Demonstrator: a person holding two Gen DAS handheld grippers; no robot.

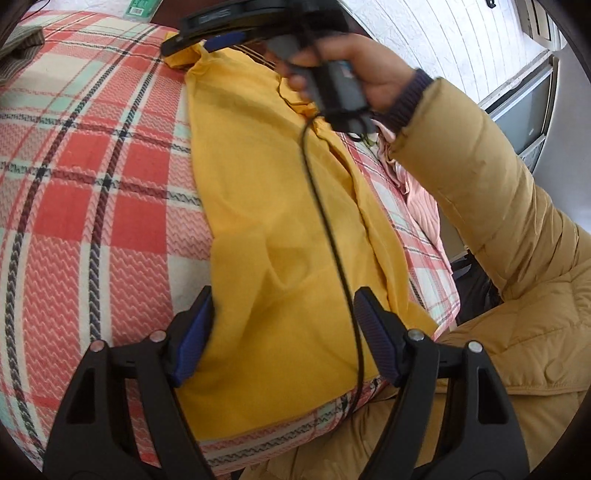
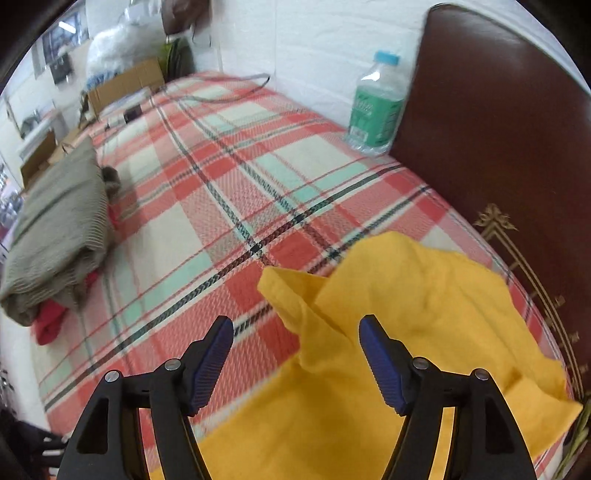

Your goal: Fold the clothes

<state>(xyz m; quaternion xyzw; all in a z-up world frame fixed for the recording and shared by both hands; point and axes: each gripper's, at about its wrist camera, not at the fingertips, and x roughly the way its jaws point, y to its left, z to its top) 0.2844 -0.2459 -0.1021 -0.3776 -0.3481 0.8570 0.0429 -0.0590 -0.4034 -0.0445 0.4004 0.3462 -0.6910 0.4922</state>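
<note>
A yellow garment [image 1: 273,229] lies stretched along the plaid bed cover [image 1: 92,177]. My left gripper [image 1: 284,332] is open, its blue pads either side of the garment's near end, just above it. My right gripper [image 1: 221,35] shows at the garment's far end, held by a hand in a tan jacket sleeve. In the right wrist view the right gripper [image 2: 295,358] is open and empty above the garment's rumpled far corner [image 2: 424,314], which lies loose on the cover [image 2: 221,177].
A folded olive striped garment [image 2: 59,229] lies on a red one [image 2: 50,317] at the left bed edge. A green-labelled water bottle [image 2: 375,107] stands by the dark brown headboard [image 2: 498,129]. Cardboard boxes [image 2: 125,86] sit beyond the bed. A black cable [image 1: 332,236] hangs across the yellow garment.
</note>
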